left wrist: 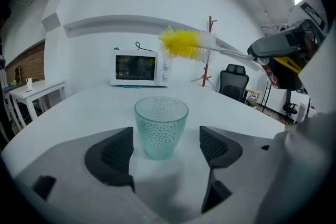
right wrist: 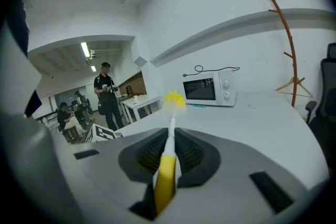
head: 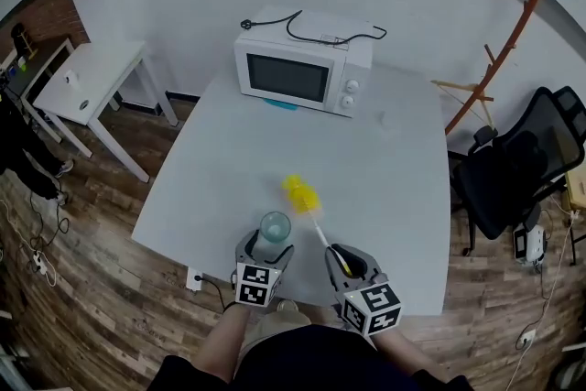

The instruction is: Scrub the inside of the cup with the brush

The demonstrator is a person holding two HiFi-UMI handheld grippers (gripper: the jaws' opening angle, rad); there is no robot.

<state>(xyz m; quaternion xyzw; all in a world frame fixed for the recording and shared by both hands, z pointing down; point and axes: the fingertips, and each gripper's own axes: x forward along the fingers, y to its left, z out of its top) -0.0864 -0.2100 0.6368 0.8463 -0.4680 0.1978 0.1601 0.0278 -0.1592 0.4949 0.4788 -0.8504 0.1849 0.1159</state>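
A pale green dotted glass cup stands upright on the white table, near its front edge. My left gripper is open around it, with a gap between each pad and the glass. In the head view the cup sits between the left gripper's jaws. My right gripper is shut on the yellow handle of the brush, whose yellow bristle head points away over the table, above and right of the cup. The left gripper view shows that bristle head in the air.
A white microwave with a black cord on top stands at the table's far side. A black office chair and a wooden coat stand are to the right. A small white side table stands at left. People are in the room beyond.
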